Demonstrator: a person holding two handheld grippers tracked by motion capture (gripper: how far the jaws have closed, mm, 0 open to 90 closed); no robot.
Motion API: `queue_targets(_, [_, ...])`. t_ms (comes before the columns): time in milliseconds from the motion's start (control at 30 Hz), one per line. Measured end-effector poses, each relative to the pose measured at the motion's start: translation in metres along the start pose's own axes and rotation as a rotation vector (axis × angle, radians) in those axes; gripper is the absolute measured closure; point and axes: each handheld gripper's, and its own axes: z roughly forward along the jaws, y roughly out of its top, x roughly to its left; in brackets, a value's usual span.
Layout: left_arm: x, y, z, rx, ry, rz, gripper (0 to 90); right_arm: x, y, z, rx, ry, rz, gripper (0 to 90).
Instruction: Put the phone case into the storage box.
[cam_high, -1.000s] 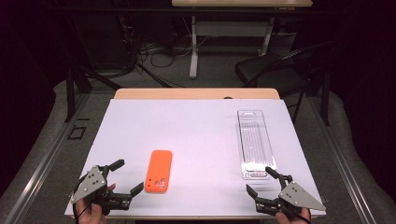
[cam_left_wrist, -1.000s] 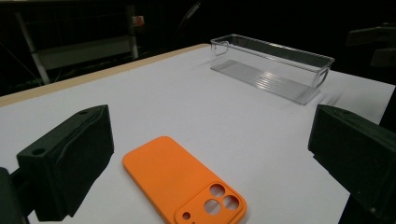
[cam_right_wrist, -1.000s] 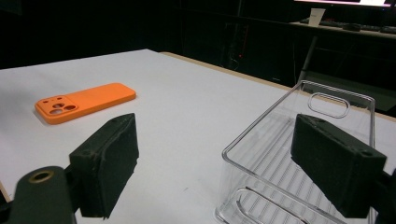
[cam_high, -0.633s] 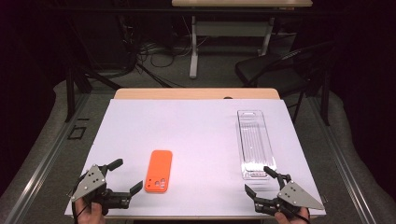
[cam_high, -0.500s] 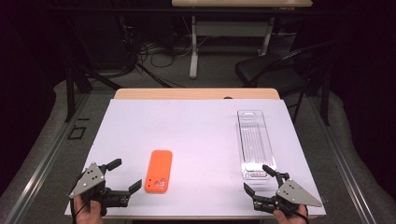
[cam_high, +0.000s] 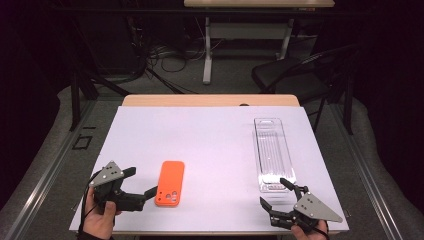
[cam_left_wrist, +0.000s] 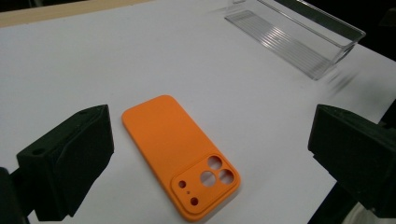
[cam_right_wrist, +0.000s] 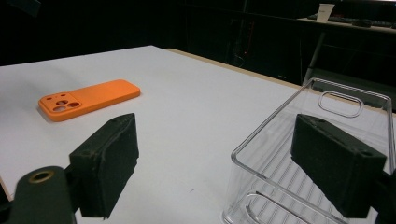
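An orange phone case (cam_high: 170, 183) lies flat on the white table, camera holes toward the near edge. My left gripper (cam_high: 141, 181) is open just left of it, one fingertip (cam_high: 151, 191) close to the case's near left corner. In the left gripper view the case (cam_left_wrist: 180, 151) lies between and beyond the two wide-apart pads (cam_left_wrist: 70, 163). My right gripper (cam_high: 274, 191) is open at the near right, just short of a clear plastic tray (cam_high: 273, 152). In the right gripper view the tray's near wall (cam_right_wrist: 261, 135) stands between the pads, and the case (cam_right_wrist: 88, 99) lies far left.
The white sheet (cam_high: 215, 135) covers most of a wooden table, whose far edge (cam_high: 210, 100) shows bare. The tray (cam_left_wrist: 299, 37) is empty and runs lengthwise away from me. A dark chair (cam_high: 295, 75) and a desk leg (cam_high: 206, 50) stand beyond the table.
My left gripper has edged forward and right, closer to the phone case. My right gripper has shifted slightly left. Both stay open.
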Motion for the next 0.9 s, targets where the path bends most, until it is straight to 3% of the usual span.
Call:
queue_targets(200, [0.0,0.013,0.012,0.107,-0.039,-0.043,0.3,-0.001,0.001,-0.002,-0.004,0.0,-0.003,14.5])
queue_targets(233, [0.0,0.013,0.012,0.107,-0.039,-0.043,0.3,-0.001,0.001,-0.002,-0.006,0.0,-0.004,14.5])
queue_targets(333, [0.003,0.019,0.018,0.176,-0.046,-0.07,0.3,-0.001,0.0,-0.001,-0.003,0.003,0.0,14.5])
queue_targets(367, [0.002,0.023,0.023,0.22,-0.034,-0.069,0.3,-0.001,0.0,0.0,0.001,0.008,0.003,14.5])
queue_targets(600, [-0.003,0.031,0.035,0.304,-0.05,-0.032,1.3,0.001,0.0,0.002,0.004,0.012,-0.003,14.5])
queue_targets(700, [-0.005,0.033,0.04,0.307,-0.058,-0.018,22.1,0.0,0.0,0.001,0.005,0.01,-0.004,14.5])
queue_targets(800, [-0.005,0.036,0.047,0.336,-0.067,0.0,23.1,0.0,0.0,0.001,0.0,0.007,-0.001,14.5])
queue_targets(833, [-0.004,0.037,0.052,0.346,-0.068,0.003,33.1,0.0,-0.001,0.001,0.003,0.007,-0.001,14.5])
queue_targets(900, [-0.004,0.038,0.054,0.356,-0.071,0.003,33.8,0.0,-0.001,0.001,0.003,0.007,-0.001,14.5])
